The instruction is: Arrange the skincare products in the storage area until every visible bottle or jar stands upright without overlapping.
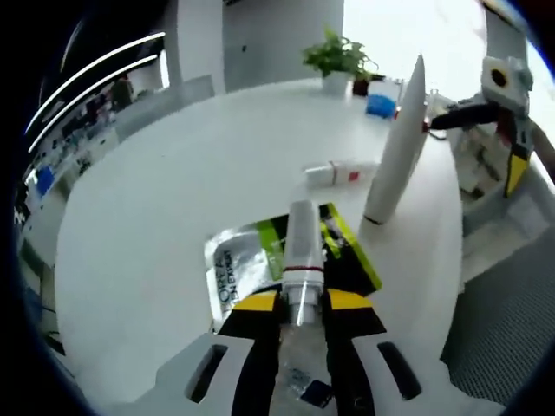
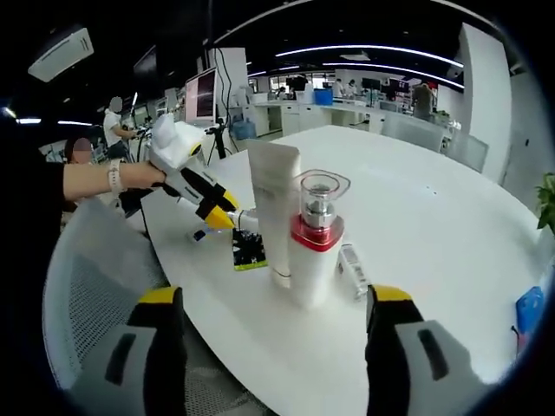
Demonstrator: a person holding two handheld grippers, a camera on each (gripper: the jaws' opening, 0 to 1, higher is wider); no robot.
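My left gripper (image 1: 302,302) is shut on a small white bottle (image 1: 302,238) with a red ring, held lying forward just above a silver, green and black sachet (image 1: 243,269). Beyond it a tall white tube (image 1: 397,147) stands on its cap, and a small white tube (image 1: 336,174) lies flat. In the right gripper view, my right gripper (image 2: 279,334) is open with nothing between its jaws. It faces a white pump bottle (image 2: 314,247) with a red collar, upright next to the tall tube (image 2: 274,212). The left gripper (image 2: 204,198) hovers by the sachet (image 2: 250,250).
The round white table (image 1: 156,217) carries a potted plant (image 1: 338,56) and a blue object (image 1: 380,106) at its far side. A grey mesh chair (image 2: 91,286) stands at the table's edge below the person's hand (image 2: 139,176). More desks and people are in the background.
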